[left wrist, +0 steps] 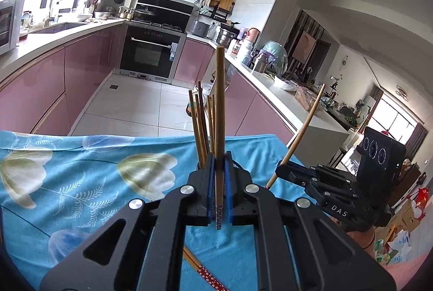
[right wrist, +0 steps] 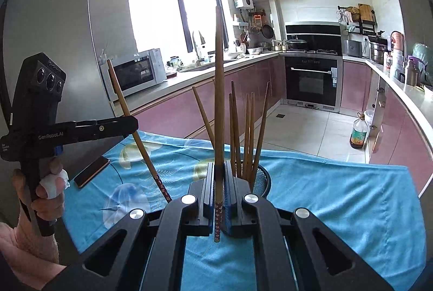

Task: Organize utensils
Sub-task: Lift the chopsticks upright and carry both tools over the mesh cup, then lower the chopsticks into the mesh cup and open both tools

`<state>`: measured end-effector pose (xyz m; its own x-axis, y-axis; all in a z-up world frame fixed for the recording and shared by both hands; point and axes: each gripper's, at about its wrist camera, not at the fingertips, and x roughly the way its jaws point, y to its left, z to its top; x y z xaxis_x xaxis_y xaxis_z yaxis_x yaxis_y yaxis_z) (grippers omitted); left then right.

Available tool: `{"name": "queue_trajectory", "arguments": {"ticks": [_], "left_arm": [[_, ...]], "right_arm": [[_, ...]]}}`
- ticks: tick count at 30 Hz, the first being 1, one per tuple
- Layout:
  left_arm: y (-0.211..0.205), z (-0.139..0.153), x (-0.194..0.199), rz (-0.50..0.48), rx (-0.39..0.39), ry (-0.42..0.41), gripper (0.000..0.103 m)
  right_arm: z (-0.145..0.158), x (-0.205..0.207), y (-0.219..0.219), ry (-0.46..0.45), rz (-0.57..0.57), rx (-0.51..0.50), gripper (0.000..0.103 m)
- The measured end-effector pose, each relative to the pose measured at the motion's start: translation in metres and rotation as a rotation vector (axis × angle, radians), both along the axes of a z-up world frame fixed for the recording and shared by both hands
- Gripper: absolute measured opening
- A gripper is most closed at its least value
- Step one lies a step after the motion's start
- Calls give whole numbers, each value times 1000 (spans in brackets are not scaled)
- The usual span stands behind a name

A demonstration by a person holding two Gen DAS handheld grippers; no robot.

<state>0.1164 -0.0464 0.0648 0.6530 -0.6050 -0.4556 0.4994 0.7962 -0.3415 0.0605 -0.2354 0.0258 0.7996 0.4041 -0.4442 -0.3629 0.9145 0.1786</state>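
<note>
Several chopsticks (right wrist: 245,134) already stand in the mesh holder (right wrist: 263,180); each gripper's fingers clamp one chopstick, and probably one more lies on the tabletop (left wrist: 81,169).

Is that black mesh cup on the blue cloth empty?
No, the mesh cup on the blue cloth already holds several wooden chopsticks standing upright in it.

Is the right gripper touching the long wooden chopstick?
Touching. The right wrist view shows the right gripper with its jaws shut on the long wooden chopstick, pinching it near its patterned end.
</note>
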Motion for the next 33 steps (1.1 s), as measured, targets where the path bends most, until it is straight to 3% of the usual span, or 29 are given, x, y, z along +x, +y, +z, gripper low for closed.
{"name": "queue_trajectory", "arguments": {"ticks": [18,33], "left_arm": [[-24,36,22,14,23,-100,8],[-52,-5,47,-35,155,7,8]], "right_arm": [[24,25,-5,-66,-37,-1,6],[-12,62,2,49,-44,-44,6]]}}
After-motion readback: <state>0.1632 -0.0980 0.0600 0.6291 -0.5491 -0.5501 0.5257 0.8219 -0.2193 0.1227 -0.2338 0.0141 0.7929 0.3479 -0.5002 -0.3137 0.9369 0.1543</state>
